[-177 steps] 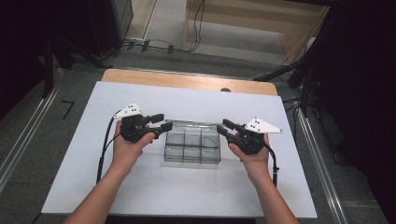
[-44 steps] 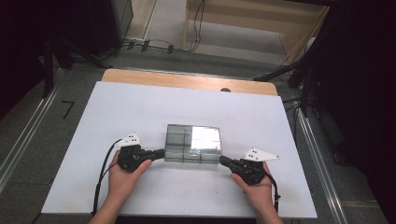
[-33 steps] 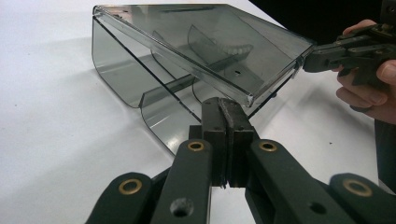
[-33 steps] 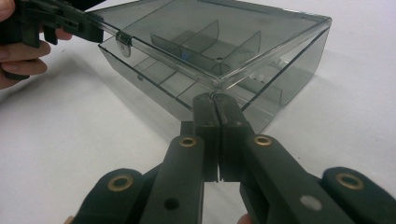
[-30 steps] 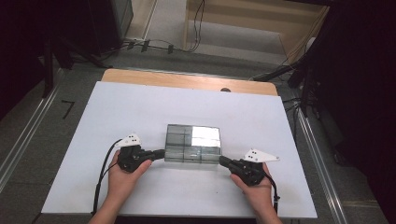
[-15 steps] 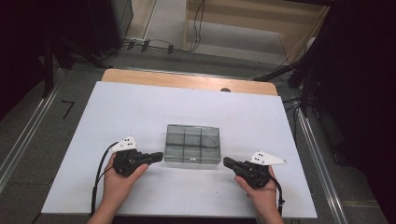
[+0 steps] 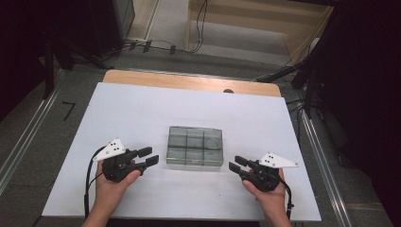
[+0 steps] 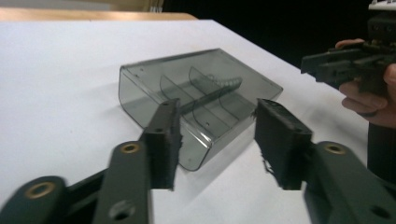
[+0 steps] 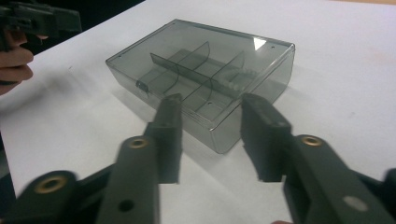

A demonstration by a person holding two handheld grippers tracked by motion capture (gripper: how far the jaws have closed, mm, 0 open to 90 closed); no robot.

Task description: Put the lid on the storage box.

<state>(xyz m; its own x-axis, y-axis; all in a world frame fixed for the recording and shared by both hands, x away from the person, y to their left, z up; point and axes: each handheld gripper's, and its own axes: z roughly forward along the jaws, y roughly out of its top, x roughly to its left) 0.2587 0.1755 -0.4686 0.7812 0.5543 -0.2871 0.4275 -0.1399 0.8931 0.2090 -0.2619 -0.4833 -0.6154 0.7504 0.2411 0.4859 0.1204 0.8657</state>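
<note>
Tabletop (image 7: pixel 142 113) first: a white sheet covers nearly all of it, with a strip of bare wood showing along the far edge, and dark floor with cables lies beyond. Near the middle of the white surface, slightly toward the person's side, sits a smoky transparent compartment box (image 7: pixel 195 145), rectangular, with its clear lid closed flat on top. Inner dividers split it into a grid of small compartments, three across and two deep in the high view; the gripper views show a pale ridged strip inside one far compartment, too indistinct to name. The box lies flat on the tabletop, untouched by either tool. The left gripper (image 7: pixel 147 156) is held low over the tabletop just beside the box's near left corner, its jaws spread apart and pointing at the box without reaching it; the left gripper view shows that corner framed in the gap between them. The right gripper (image 7: pixel 238 163) sits near the box's near right corner, a little farther off, its jaws likewise spread with nothing between them. Each tool carries a grey three-cornered plate on top and is gripped by a hand coming in from the near edge, a black cable looping back from the left one.
</note>
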